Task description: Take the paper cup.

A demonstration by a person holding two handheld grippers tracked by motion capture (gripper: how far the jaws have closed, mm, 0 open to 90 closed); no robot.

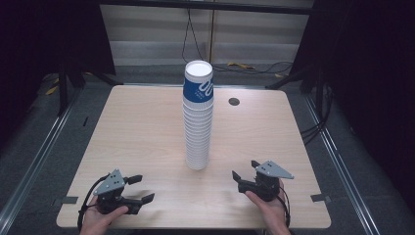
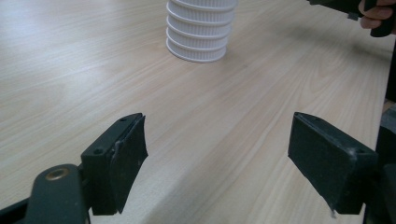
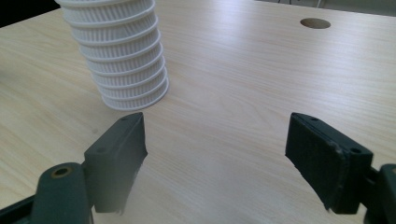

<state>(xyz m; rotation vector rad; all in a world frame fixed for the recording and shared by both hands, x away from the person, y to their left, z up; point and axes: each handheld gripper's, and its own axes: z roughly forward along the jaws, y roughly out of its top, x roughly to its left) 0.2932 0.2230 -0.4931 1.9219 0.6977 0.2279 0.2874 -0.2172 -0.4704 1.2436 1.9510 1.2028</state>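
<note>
cup stack point(image 1: 198, 117) stands tall mid-table, beyond both tools | left gripper point(image 1: 138, 189) and right gripper point(image 1: 243, 170) spread, empty | I fear a sideways nudge toppling it

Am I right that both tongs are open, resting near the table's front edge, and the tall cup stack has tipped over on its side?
Not quite. The cup stack stands upright at the middle of the table, as the high view shows. The rest holds: the left tongs and right tongs are open near the front edge.
</note>
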